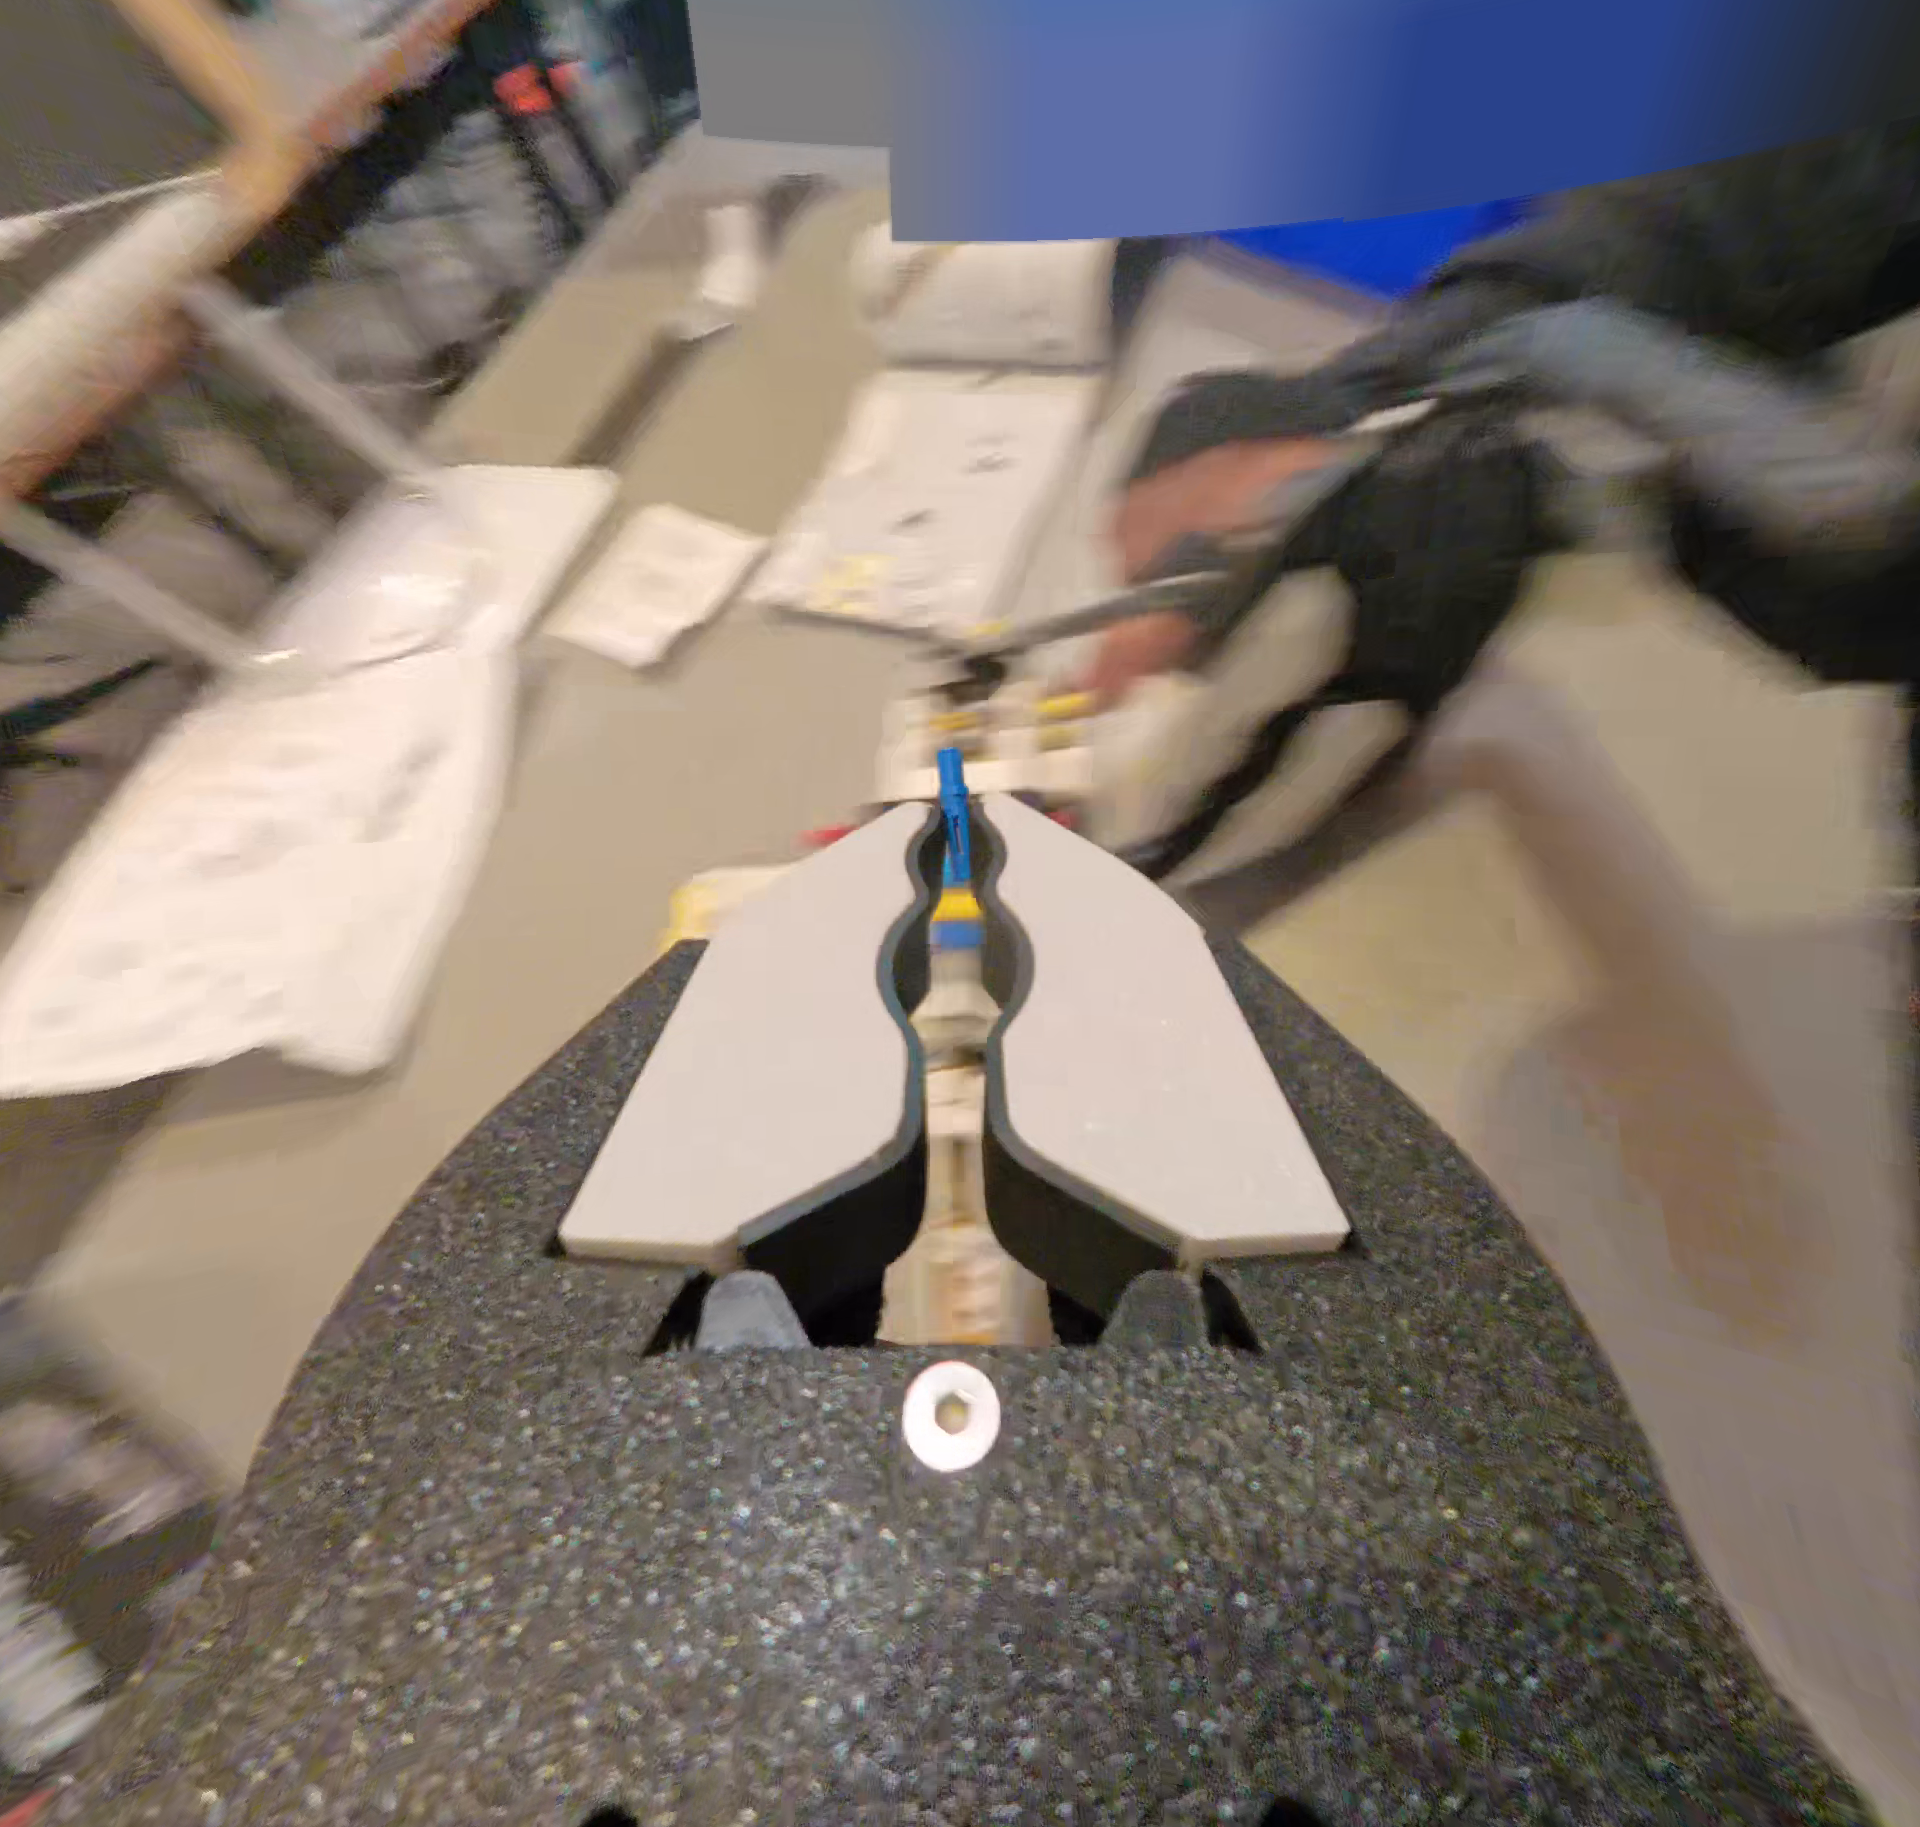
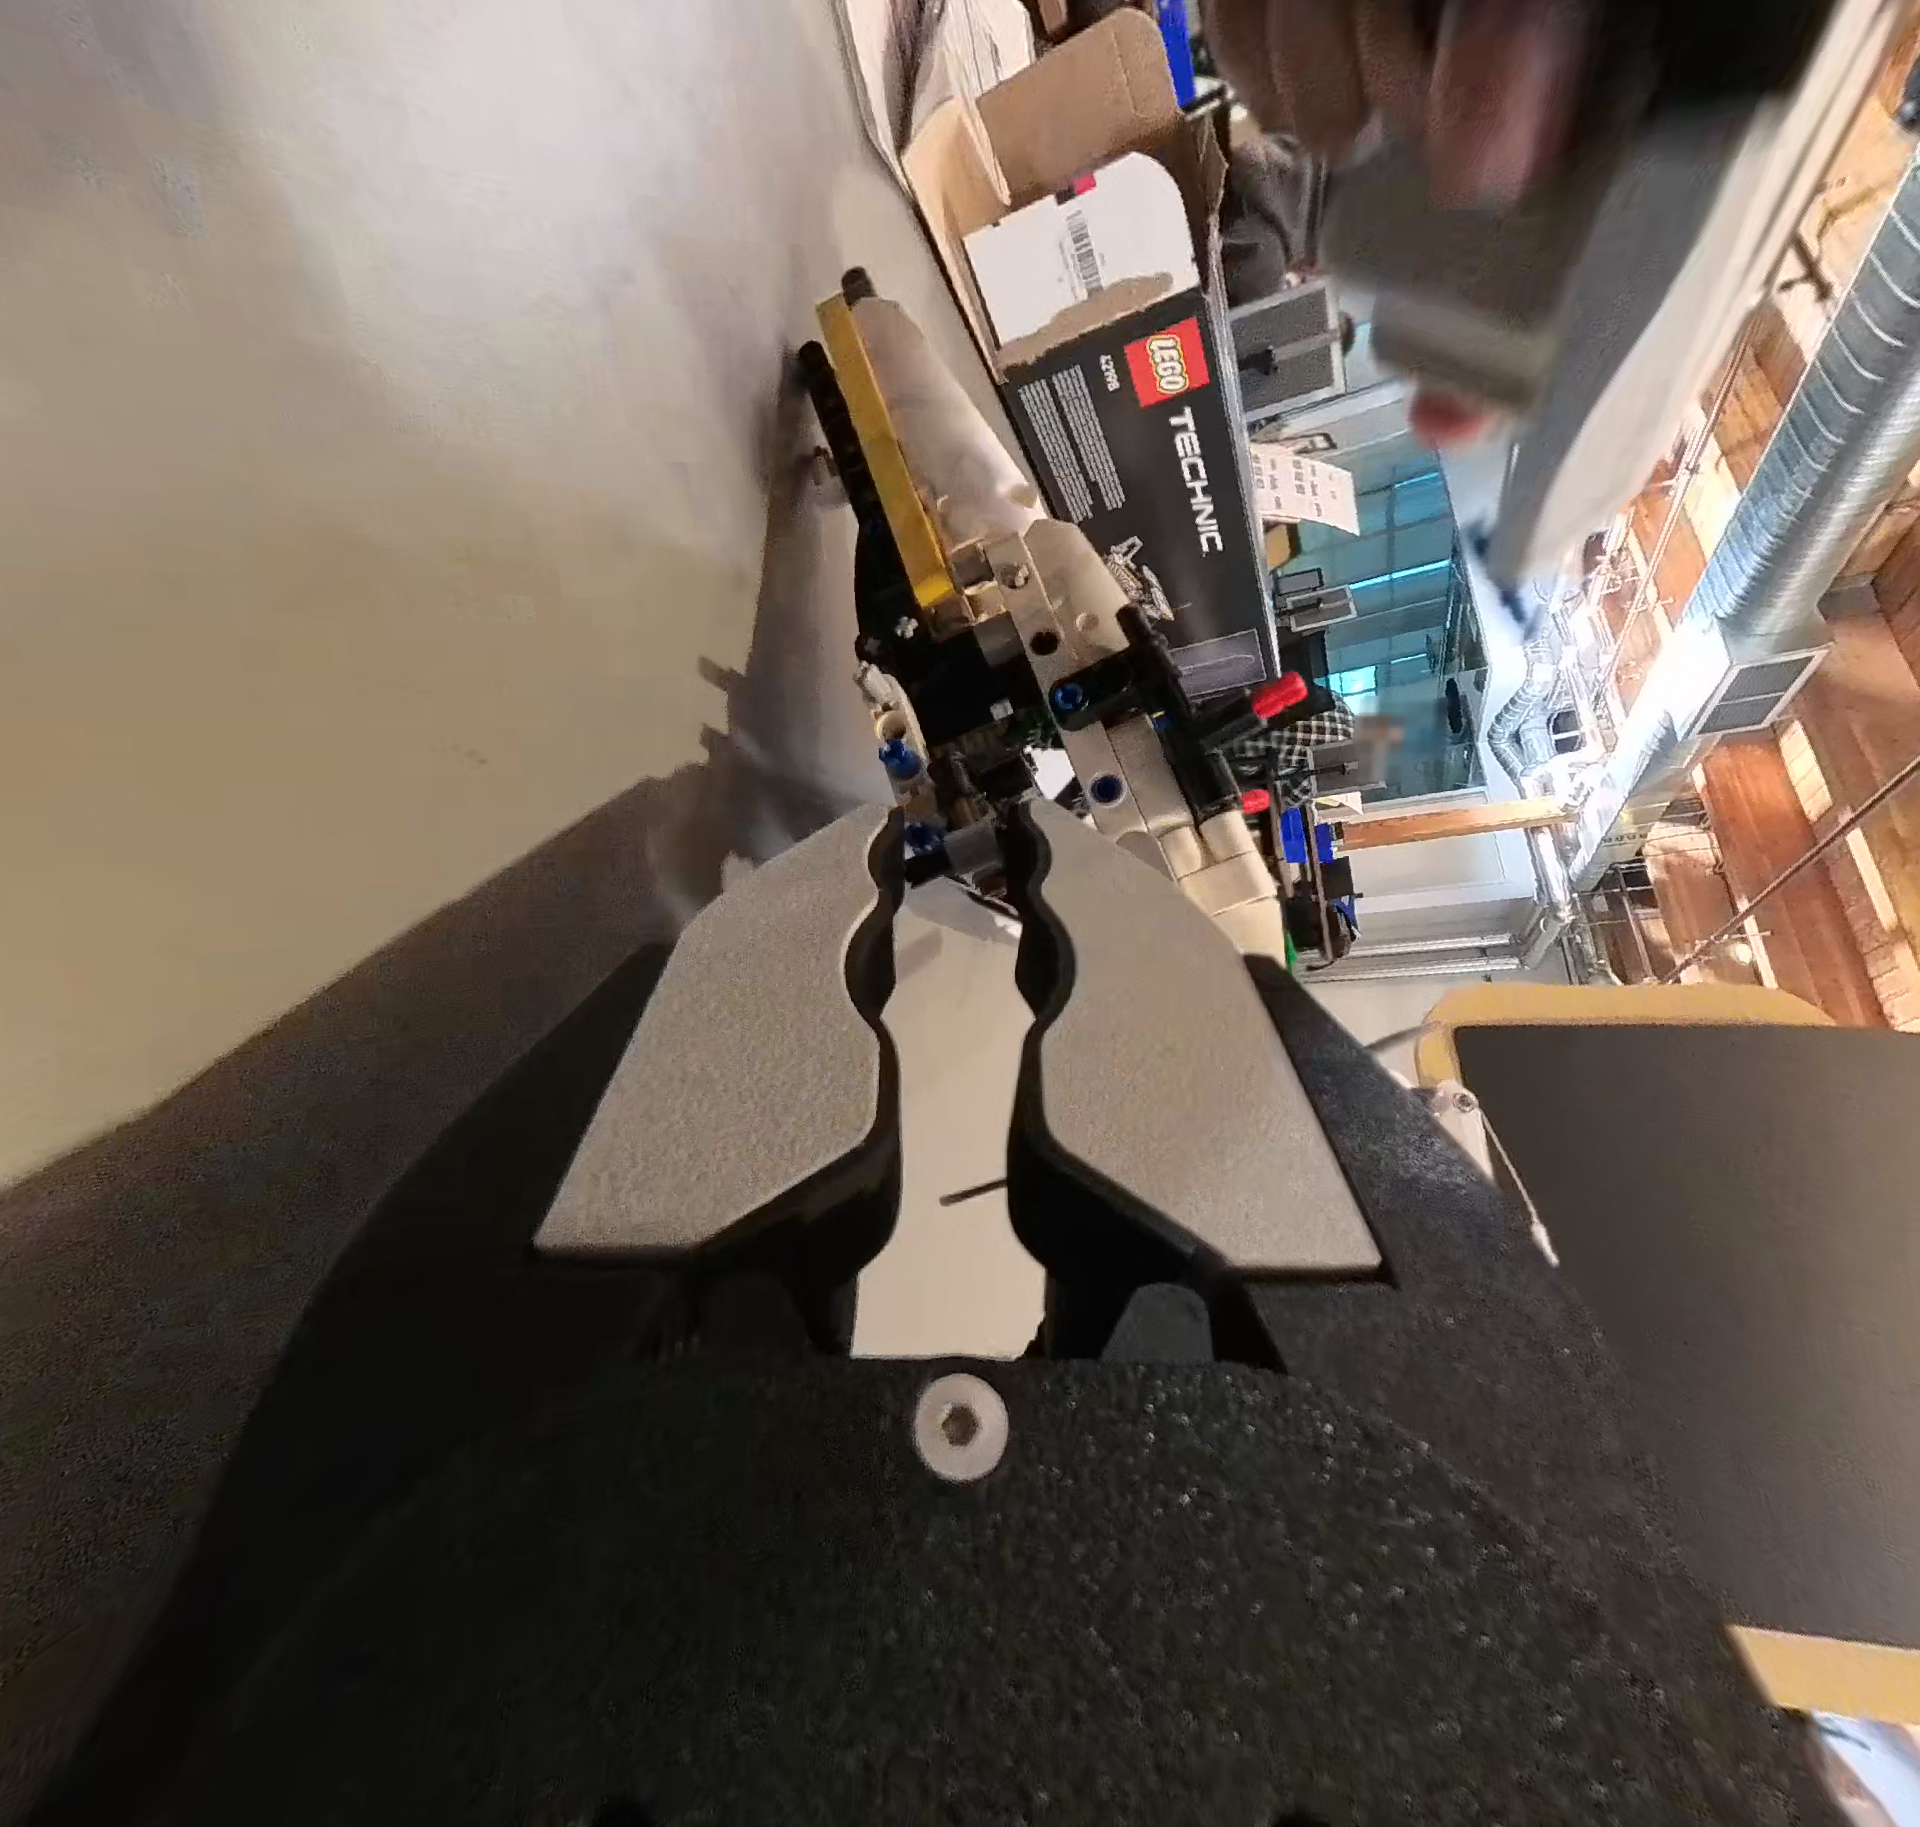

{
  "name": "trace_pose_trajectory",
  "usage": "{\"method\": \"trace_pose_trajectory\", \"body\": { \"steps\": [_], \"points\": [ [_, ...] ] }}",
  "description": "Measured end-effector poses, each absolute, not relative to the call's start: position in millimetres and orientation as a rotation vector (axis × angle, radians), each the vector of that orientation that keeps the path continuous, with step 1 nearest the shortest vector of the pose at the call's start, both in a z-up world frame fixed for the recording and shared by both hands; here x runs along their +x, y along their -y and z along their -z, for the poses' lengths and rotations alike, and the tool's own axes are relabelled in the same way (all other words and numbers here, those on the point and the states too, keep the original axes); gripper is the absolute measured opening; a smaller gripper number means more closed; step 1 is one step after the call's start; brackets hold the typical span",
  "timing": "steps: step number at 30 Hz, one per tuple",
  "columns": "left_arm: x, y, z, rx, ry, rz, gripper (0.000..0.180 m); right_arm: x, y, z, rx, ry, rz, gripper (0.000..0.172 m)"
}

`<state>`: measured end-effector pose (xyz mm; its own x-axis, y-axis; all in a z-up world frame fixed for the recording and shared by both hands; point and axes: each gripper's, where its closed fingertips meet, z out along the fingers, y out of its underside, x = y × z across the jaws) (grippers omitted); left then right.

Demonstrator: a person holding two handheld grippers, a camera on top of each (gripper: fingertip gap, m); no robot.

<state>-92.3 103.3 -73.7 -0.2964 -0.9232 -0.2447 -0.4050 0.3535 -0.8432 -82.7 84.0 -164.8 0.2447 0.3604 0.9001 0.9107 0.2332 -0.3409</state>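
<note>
Blue pin (image 1: pixel 951 790), grey tongs (image 1: pixel 953 813); white, black, yellow brick model (image 2: pixel 987 572); black box (image 2: pixel 1143 447)

A small blue pin (image 1: pixel 951 790) stands upright, pinched between the left gripper's (image 1: pixel 953 809) fingertips. A white, black and yellow brick model (image 2: pixel 977 572) rests on the table (image 2: pixel 312 427), its grey end piece clamped by the right gripper (image 2: pixel 961 832).

Left wrist camera looks along its fingers toward twelve o'clock; right wrist camera, rolled sideways, sits close; both share the brick model (image 2: pixel 966 572).
</note>
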Motion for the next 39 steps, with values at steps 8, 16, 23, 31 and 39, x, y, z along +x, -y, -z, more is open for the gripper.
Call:
{"method": "trace_pose_trajectory", "body": {
  "steps": [8,16,23,31,39],
  "points": [
    [-66,-261,200,-1.686,-1.954,0.495,0.004,-87,-74,167,-1.32,1.361,0.62,0.018],
    [-67,-255,213,-1.646,-1.958,0.492,0.011,-88,-75,167,-1.327,1.352,0.588,0.018],
    [-71,-248,184,-1.465,-1.897,0.42,0.045,-86,-75,161,-1.341,1.325,0.587,0.018],
    [-96,-129,88,-0.949,-1.706,0.531,0.032,-78,-78,140,-1.394,1.212,0.513,0.018],
    [-83,-60,106,-0.655,-1.777,0.246,0.026,-81,-76,113,-1.431,1.114,0.412,0.017]
  ]
}}
